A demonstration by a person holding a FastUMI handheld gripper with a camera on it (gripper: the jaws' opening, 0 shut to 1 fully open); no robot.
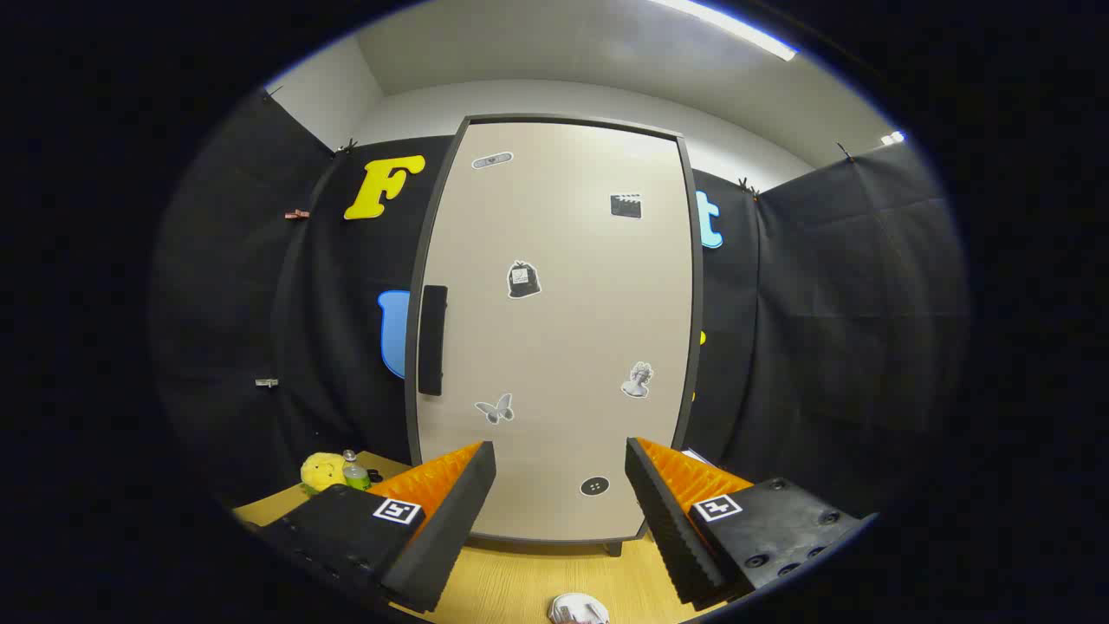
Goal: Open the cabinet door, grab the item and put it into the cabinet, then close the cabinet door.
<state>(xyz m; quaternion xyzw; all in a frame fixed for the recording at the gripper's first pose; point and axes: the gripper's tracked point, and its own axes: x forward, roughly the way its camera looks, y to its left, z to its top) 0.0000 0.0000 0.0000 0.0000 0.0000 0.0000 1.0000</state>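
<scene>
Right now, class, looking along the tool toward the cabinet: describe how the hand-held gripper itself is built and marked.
The hand-held gripper has two wedge-shaped fingers with ribbed, sawtooth inner faces. Each finger sits on a black block body; the one behind the other finger shows screw holes. Each body carries a small square black-and-white marker tag. No cables can be seen. The fingers stand apart, holding nothing.

White item (578, 609) on the tabletop (520, 581) between the jaws: cut off at the bottom, can't ID it. Cabinet door (554, 329) hides the interior. Small bottle (354, 472) and yellow plush (322, 471) partly behind the left finger (433, 520). Door stickers (523, 280) too small to make out.
</scene>
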